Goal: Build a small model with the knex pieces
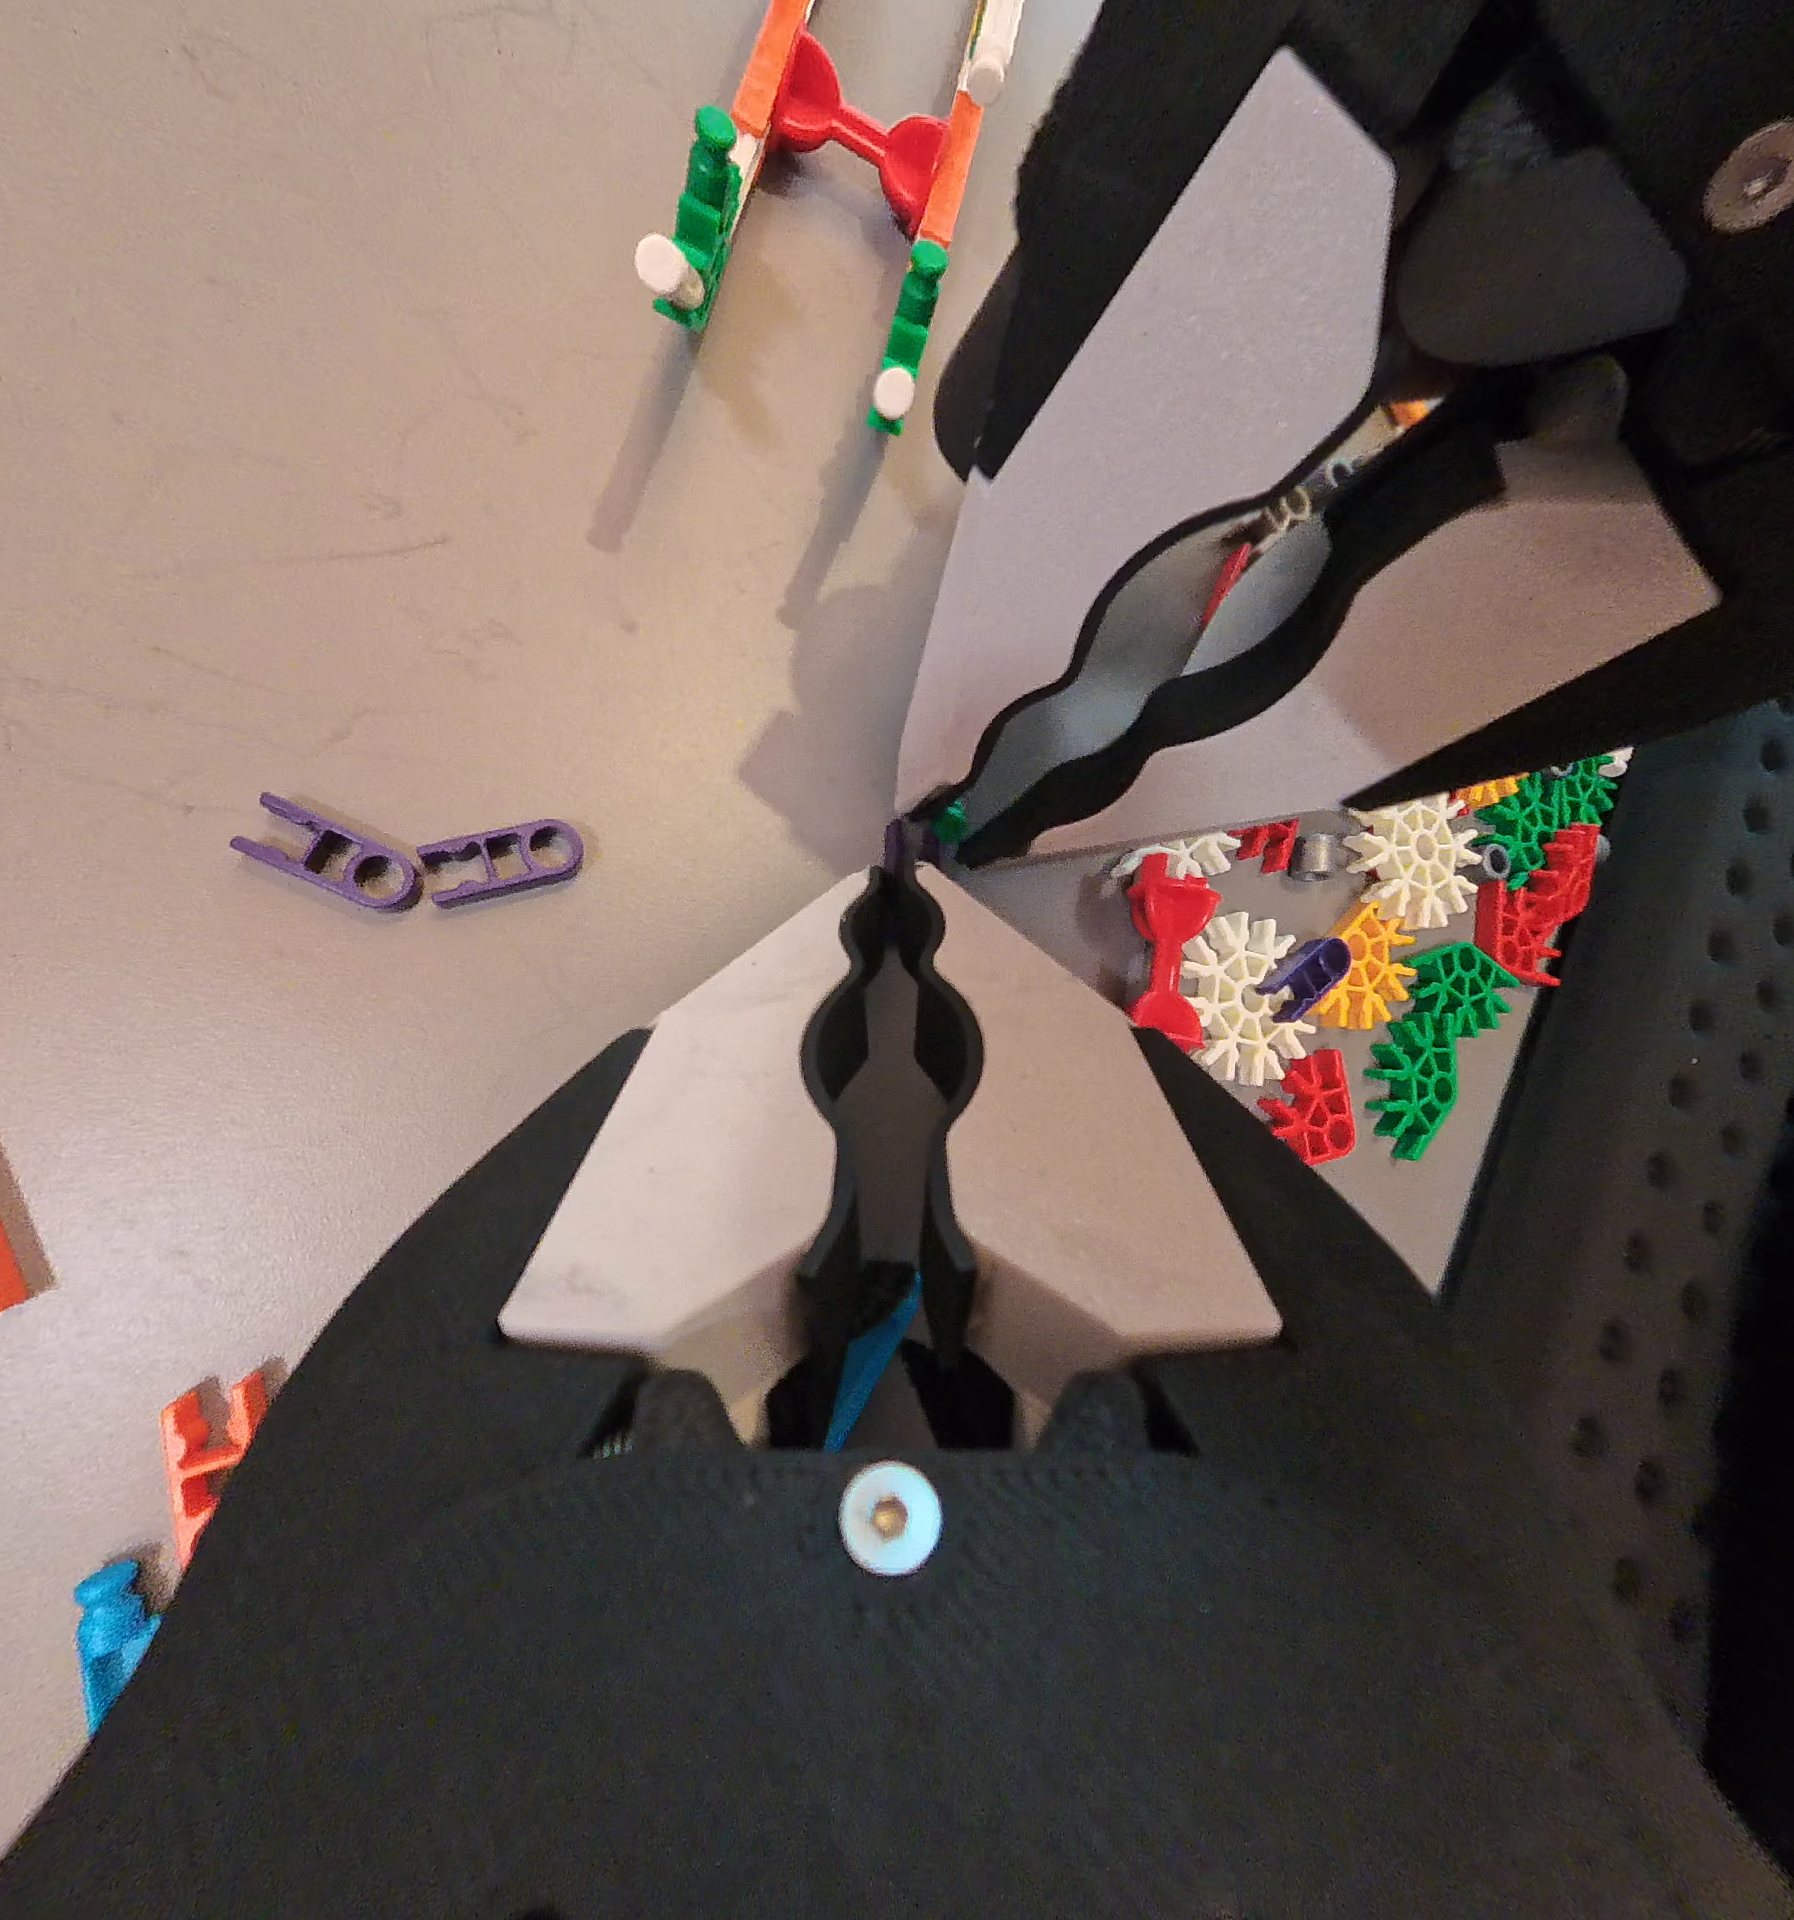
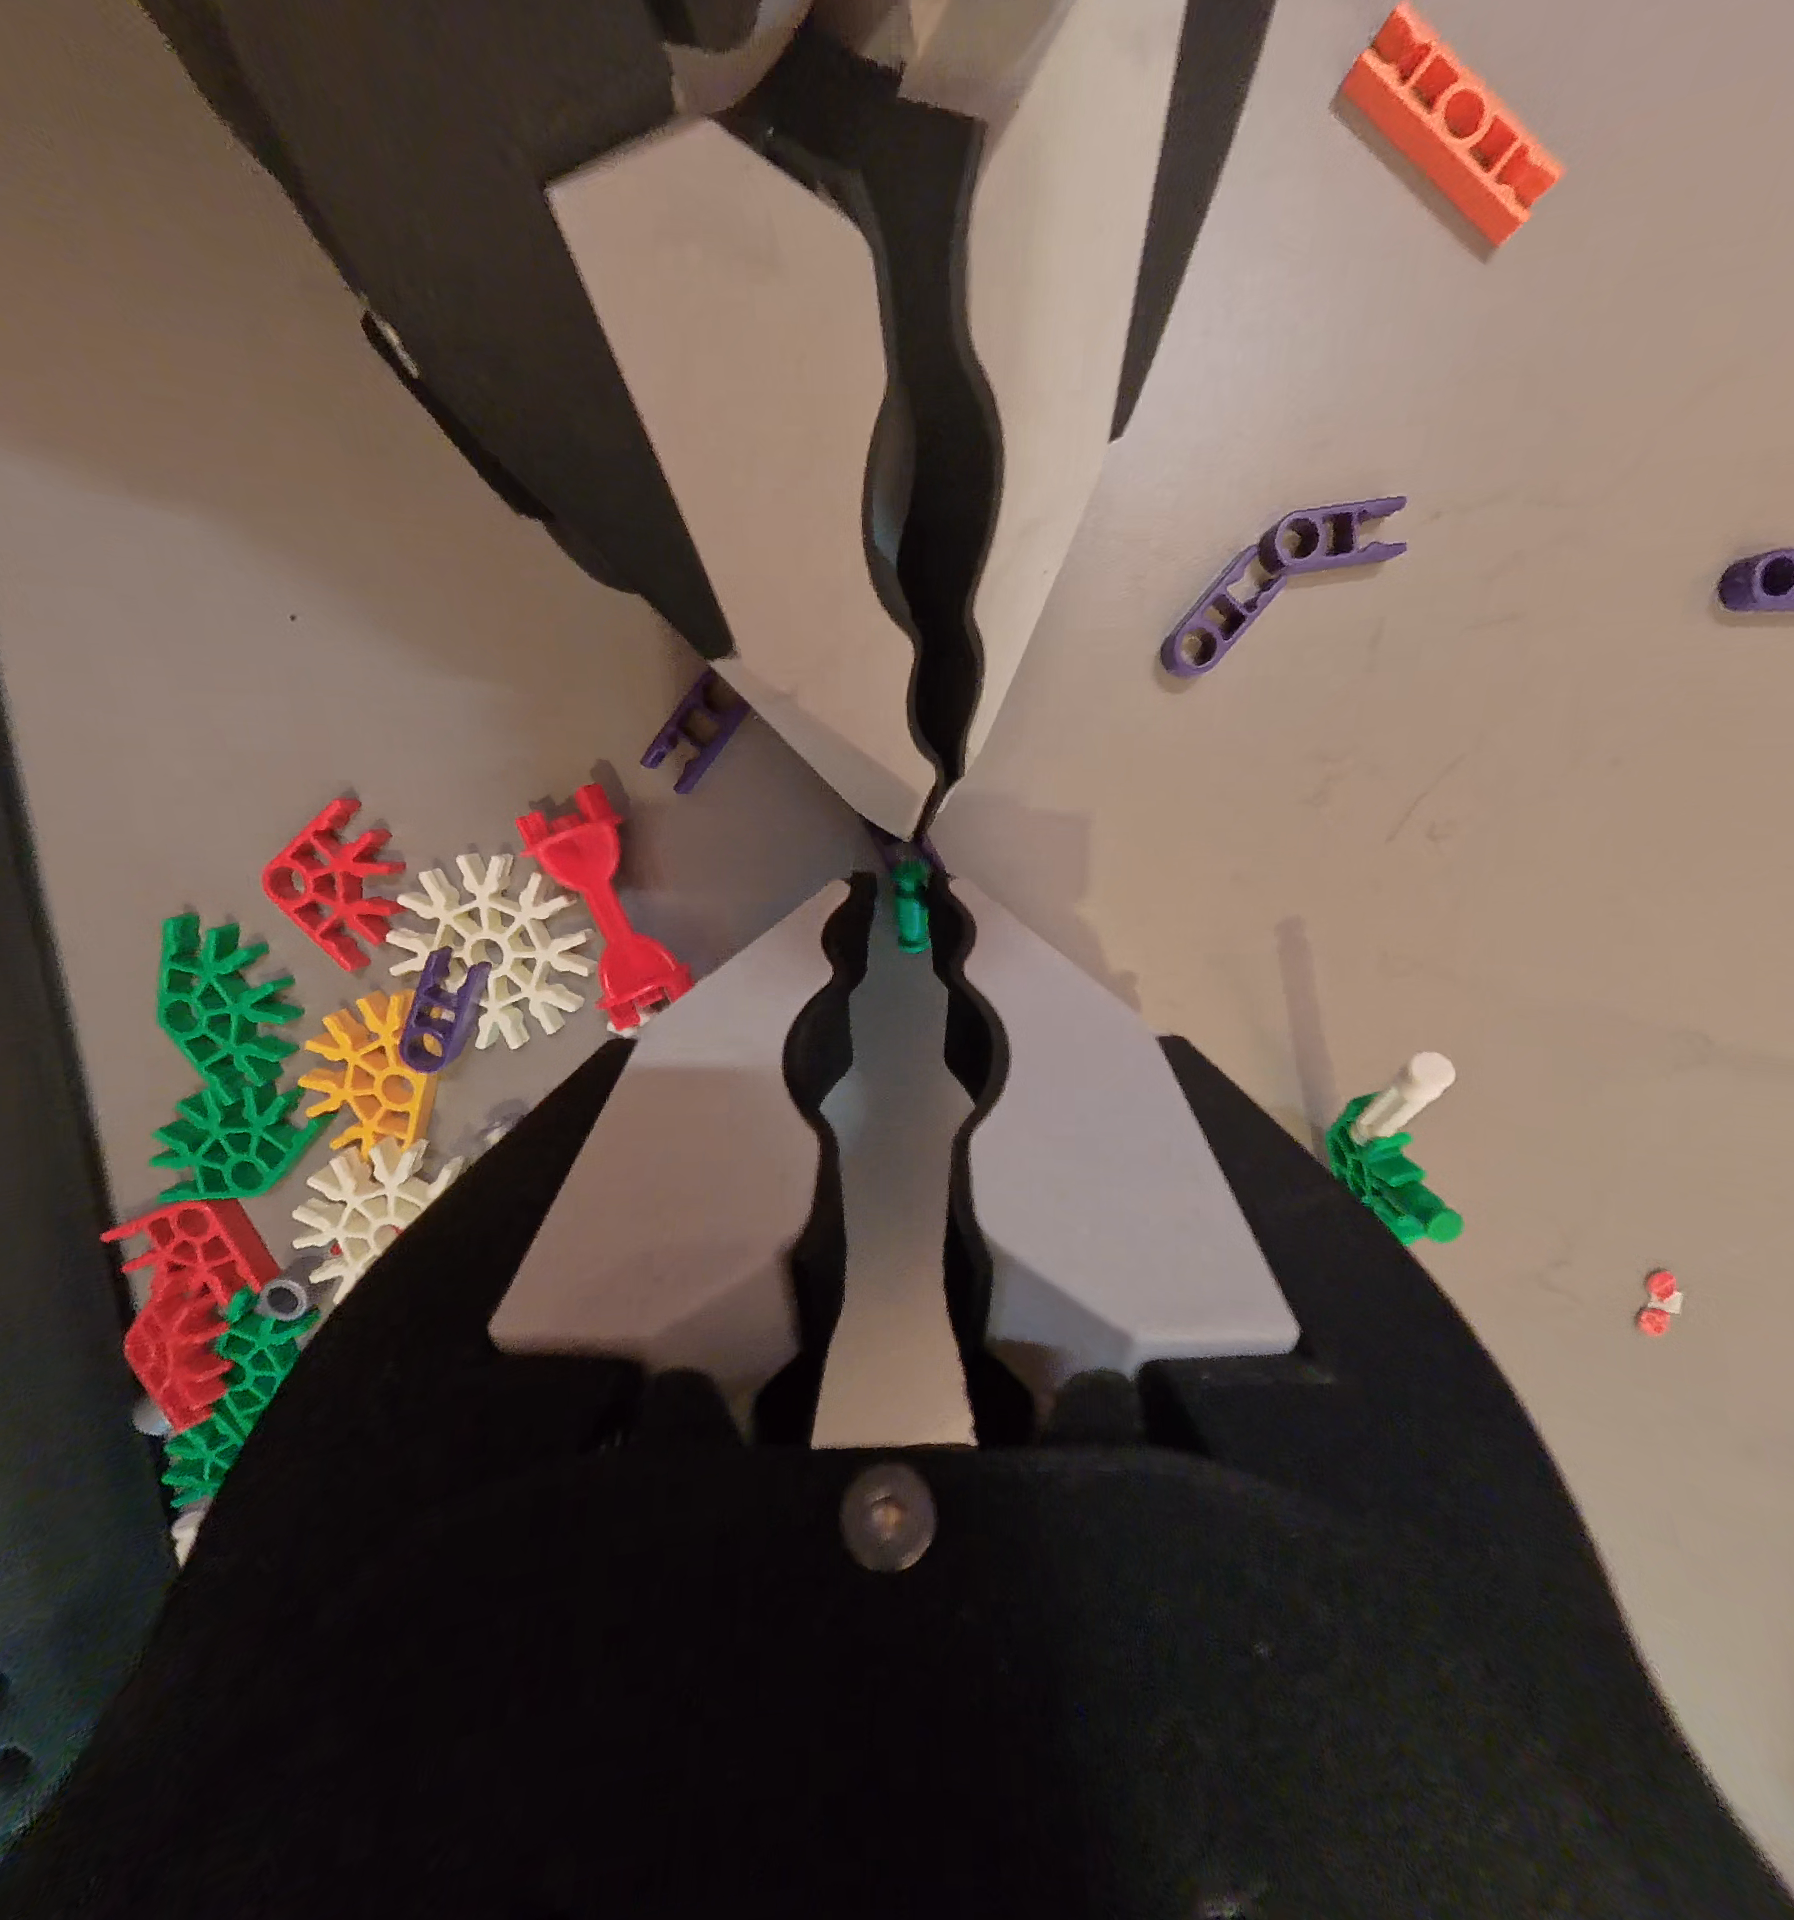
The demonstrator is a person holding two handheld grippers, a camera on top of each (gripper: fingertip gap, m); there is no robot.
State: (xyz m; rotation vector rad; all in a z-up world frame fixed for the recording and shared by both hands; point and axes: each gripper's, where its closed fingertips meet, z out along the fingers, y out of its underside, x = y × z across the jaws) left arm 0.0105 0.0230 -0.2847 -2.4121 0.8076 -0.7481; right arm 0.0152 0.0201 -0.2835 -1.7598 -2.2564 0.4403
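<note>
Right wrist view: right gripper [image 2: 908, 914] pinches a green rod [image 2: 909, 914]; left gripper [image 1: 898, 868] clamps a purple connector [image 1: 898, 844].

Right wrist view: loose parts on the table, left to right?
Green fan-shaped plastic connector → white snowflake-shaped connector → bent purple plastic link → orange rectangular plastic block.
</note>
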